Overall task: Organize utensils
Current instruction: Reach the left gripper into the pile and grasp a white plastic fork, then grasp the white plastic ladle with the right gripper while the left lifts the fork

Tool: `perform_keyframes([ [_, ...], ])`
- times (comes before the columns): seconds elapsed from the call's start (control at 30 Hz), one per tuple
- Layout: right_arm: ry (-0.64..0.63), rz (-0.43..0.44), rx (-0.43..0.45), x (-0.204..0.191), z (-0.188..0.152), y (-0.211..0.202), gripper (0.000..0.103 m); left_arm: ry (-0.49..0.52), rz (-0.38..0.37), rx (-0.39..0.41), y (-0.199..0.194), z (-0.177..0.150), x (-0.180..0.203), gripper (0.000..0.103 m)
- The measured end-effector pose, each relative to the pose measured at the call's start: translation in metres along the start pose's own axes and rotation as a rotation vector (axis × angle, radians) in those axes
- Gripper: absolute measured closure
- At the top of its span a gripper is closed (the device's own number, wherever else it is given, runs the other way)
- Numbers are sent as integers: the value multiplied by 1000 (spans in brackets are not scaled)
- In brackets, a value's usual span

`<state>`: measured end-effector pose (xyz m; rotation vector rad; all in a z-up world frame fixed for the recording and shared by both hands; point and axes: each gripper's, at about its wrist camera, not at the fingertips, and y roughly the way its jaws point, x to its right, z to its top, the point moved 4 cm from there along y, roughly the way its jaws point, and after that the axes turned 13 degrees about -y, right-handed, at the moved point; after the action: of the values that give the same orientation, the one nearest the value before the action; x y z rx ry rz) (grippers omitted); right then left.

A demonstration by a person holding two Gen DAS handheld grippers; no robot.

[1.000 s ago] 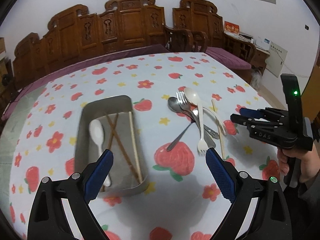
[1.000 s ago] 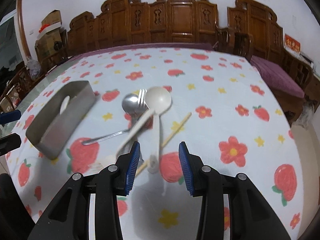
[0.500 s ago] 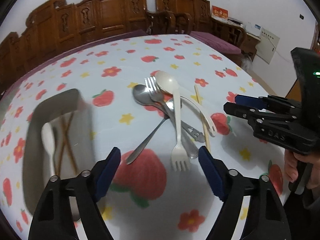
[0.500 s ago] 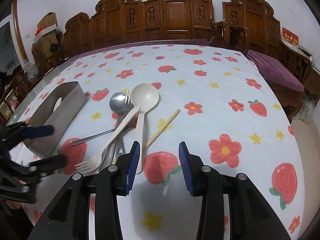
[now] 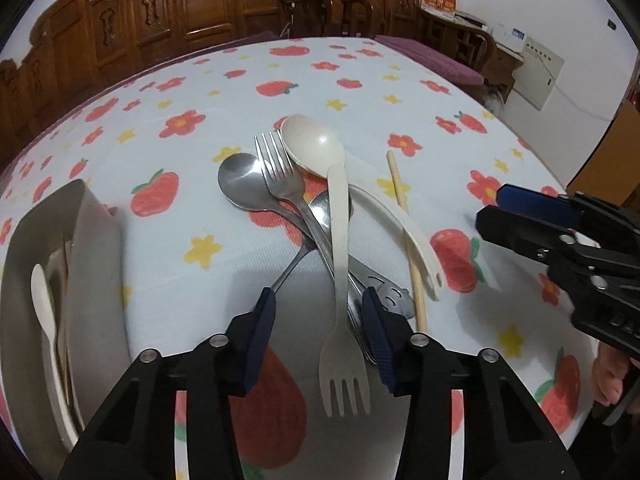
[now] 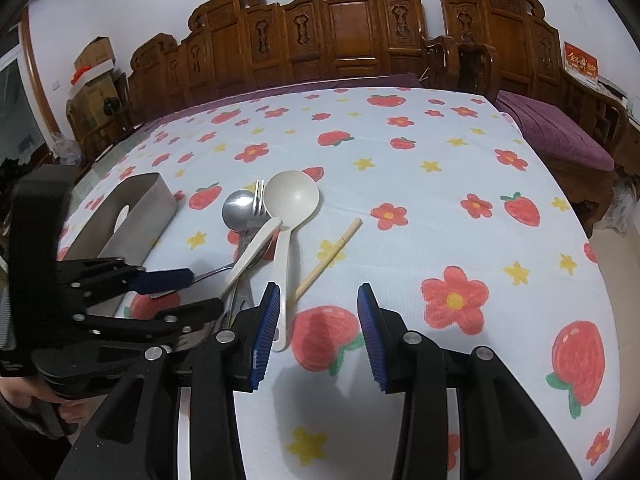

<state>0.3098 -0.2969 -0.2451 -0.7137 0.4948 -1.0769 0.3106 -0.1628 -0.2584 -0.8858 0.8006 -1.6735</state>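
A pile of utensils lies mid-table: a white plastic fork (image 5: 340, 280) on top, a white spoon (image 5: 314, 148), a metal fork (image 5: 280, 172), a metal spoon (image 5: 240, 184) and a wooden chopstick (image 5: 404, 216). My left gripper (image 5: 320, 320) is low over the pile and its jaws are closing. The white fork's handle and metal handles lie between them, and the pads are not pressing on any of them. My right gripper (image 6: 318, 320) stands open over a strawberry print with nothing between its fingers; the white spoon (image 6: 292, 196) ends beside its left finger.
A metal tray (image 5: 100, 240) at the left holds a small white spoon (image 5: 40, 300) and chopsticks. Carved wooden chairs (image 6: 352, 32) line the far side of the table. A hand (image 5: 608, 376) grips the right tool near the table's right edge.
My left gripper has swung from above the tray over to the pile and dropped lower, and its jaws have narrowed around the white fork's handle. The right gripper has stayed put.
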Motion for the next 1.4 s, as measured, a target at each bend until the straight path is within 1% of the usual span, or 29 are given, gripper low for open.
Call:
perform_keyframes([
  [0.1, 3, 6, 3, 0, 1, 0, 60, -2, -12, 4, 1, 1, 0, 67],
  [0.13, 5, 7, 2, 0, 1, -1, 60, -2, -16, 4, 1, 1, 0, 73],
  [0.2, 8, 9, 2, 0, 1, -1, 60, -7, -20, 6, 1, 2, -1, 82],
  [0.27, 10, 11, 1, -1, 1, -1, 60, -9, -16, 5, 1, 3, -3, 85],
  [0.33, 10, 13, 2, -1, 1, -1, 60, -3, 3, -7, 4, 2, -5, 93],
  [0.63, -12, 18, -6, -7, 1, 2, 60, 4, 19, 10, 6, 5, -4, 93],
  [0.7, -13, 15, -13, -7, 0, 3, 60, 16, 27, 15, 5, 3, -4, 94],
  [0.73, -12, 16, -13, -6, 0, 4, 60, 18, 26, 16, 4, 2, -4, 97],
  [0.83, -12, 16, -14, -7, 2, 6, 60, 14, 6, 12, -2, -1, -6, 97],
  [0.97, -24, 17, -19, -13, 5, 10, 60, 17, -17, 46, -21, -10, -10, 97],
  [1.07, -40, 16, -23, -17, 7, 15, 60, 7, -53, 76, -39, -16, -15, 97],
  [1.23, -96, -12, -25, -18, 16, 28, 60, 3, -66, 125, -58, -20, -26, 97],
  [1.3, -92, -13, -26, -14, 19, 34, 60, -10, -70, 130, -62, -20, -31, 97],
  [1.33, -91, -14, -29, -12, 21, 37, 61, -19, -78, 132, -64, -19, -34, 97],
  [1.37, -90, -13, -29, -11, 23, 39, 65, -21, -81, 133, -66, -19, -35, 97],
  [1.4, -88, -6, -28, -11, 25, 41, 66, -22, -84, 138, -69, -17, -37, 97],
])
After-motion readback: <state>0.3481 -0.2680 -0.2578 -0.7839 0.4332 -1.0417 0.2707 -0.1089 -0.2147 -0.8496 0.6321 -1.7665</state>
